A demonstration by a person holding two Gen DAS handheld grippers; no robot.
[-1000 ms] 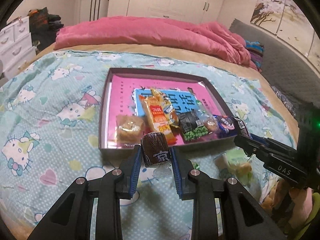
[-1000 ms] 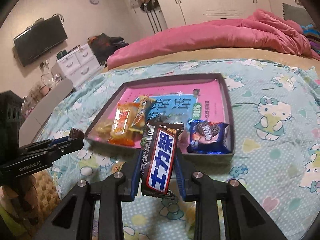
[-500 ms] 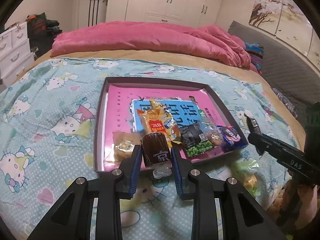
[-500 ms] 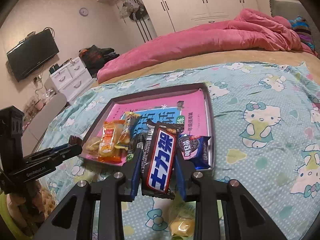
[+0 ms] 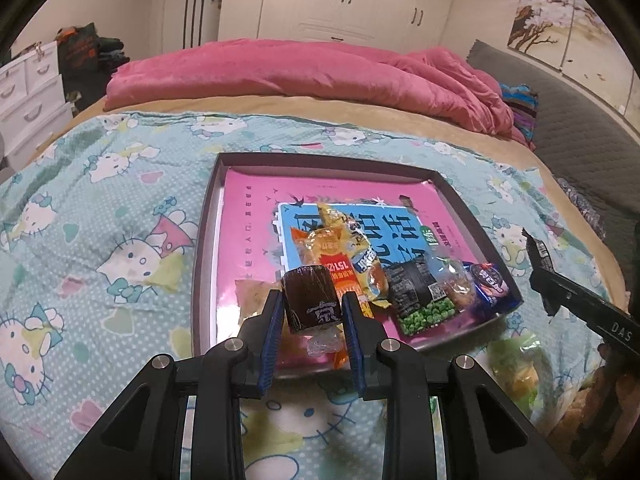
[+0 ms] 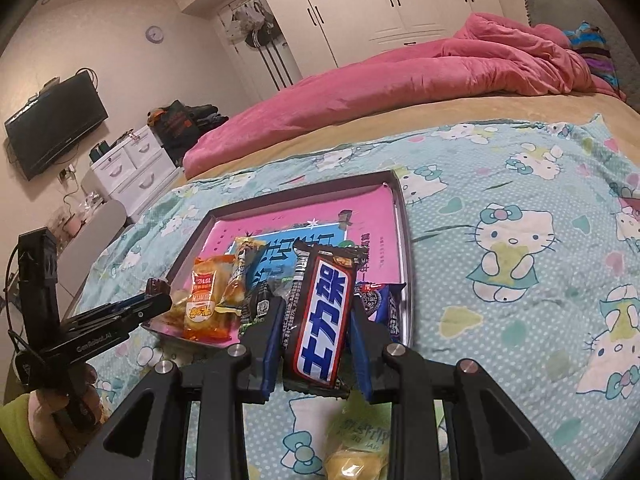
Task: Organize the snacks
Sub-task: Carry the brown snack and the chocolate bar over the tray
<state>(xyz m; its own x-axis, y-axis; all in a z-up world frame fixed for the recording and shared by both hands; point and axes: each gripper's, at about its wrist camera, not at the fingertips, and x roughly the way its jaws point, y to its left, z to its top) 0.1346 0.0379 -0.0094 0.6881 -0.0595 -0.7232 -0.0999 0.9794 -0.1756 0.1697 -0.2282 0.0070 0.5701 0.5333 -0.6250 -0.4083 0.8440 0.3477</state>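
Moved: both grippers have edged closer over the tray since a second ago, each load unchanged
Left gripper: jaws clamped on a brown wrapped sweet, held over the tray's near edge
Right gripper: jaws clamped on a chocolate bar in a dark wrapper, above the tray's near right corner
Tray: on the cartoon-cat bedspread, snacks bunched along its near side, orange packet at the left, blue biscuit pack at the right
Loose: yellow packet on the bedspread just short of the tray
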